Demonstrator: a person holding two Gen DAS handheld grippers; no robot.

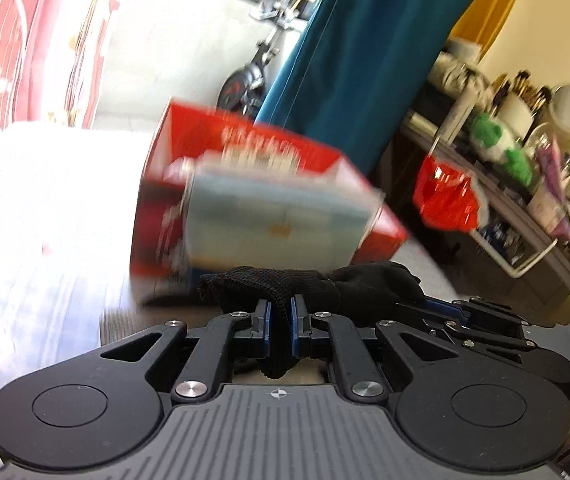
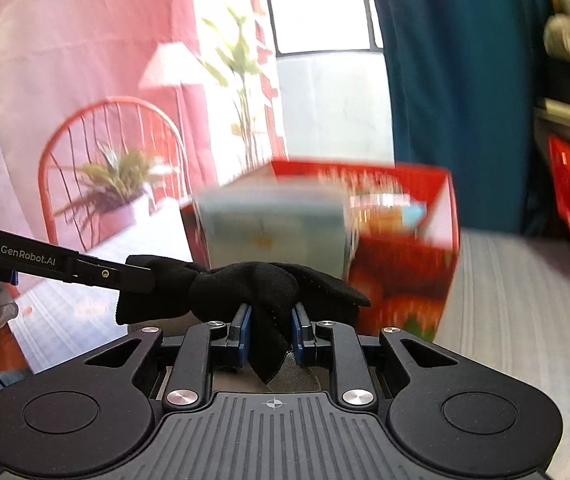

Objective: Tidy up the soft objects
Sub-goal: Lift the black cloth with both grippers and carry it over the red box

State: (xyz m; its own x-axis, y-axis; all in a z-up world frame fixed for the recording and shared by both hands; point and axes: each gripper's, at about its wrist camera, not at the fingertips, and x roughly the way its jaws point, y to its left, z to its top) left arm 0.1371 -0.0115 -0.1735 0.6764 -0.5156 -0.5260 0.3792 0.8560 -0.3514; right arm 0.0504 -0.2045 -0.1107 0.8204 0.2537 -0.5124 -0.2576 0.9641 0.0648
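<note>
You hold black glove (image 2: 253, 284) in both grippers, in front of red box (image 2: 405, 264). Left gripper (image 1: 281, 320) clamped on one end, right gripper (image 2: 271, 322) on other. Glove not yet stowed; judged mid-task, placement remaining.

Matt black knit glove (image 2: 261, 284); seemingly cardboard box (image 2: 401, 248)

The glove (image 1: 317, 286) stretches between both grippers, just before the box (image 1: 261, 204) on the table (image 2: 525, 300).
</note>
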